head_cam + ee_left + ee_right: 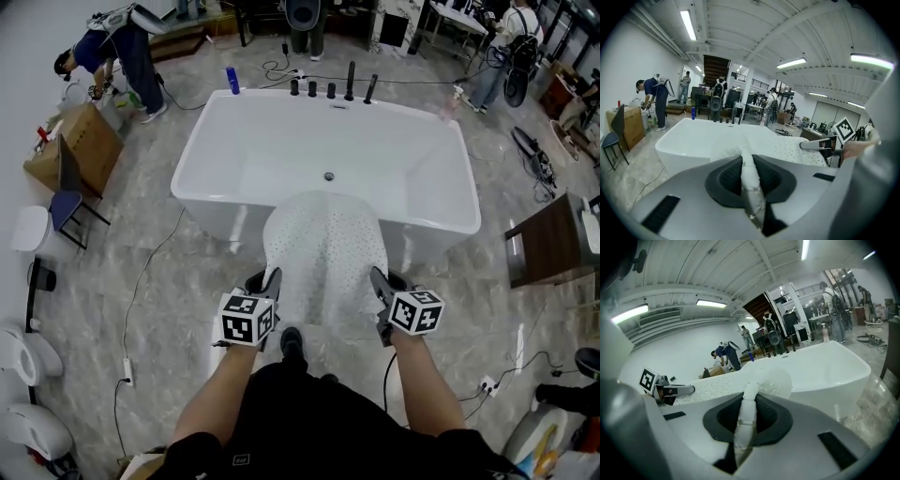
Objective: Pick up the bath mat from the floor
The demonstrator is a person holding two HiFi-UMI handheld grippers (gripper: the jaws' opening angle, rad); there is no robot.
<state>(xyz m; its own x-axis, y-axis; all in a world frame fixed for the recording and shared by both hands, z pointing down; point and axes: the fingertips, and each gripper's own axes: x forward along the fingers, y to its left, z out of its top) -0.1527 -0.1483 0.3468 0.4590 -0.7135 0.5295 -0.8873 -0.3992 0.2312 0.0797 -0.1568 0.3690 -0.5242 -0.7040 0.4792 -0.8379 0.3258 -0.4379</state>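
The grey marbled floor point(141, 281) fills most of the head view, and on it stands the big white oval bathtub point(281, 141). The white, hole-dotted rubber bath mat point(323, 248) is stretched between me and the tub. Its rounded far end lies over the tub's near rim, and its near edge is lifted clear of the floor.

The left tongs point(271, 281) are pressed nearly together, pinching the mat's near left corner. In the left gripper view a bunched fold of white mat stands squeezed between the dark pads. The right tongs point(378, 281) are closed just as tightly on the near right corner, with the same thin white ridge of mat caught between their pads. The two tongs sit level with each other, one on each side of the mat.

Only the head view shows the mat's whole outline, my shoe point(292, 342) below its near edge, and the white cables trailing over the floor. The gripper views give what that view cannot: the ceiling strip lights point(688, 24), the dark staircase at the back, and each other's marker cube across the mat. Small things on the tub's far side are a row of black tap fittings point(331, 90) on its rim and a blue bottle point(232, 80) near its left corner.
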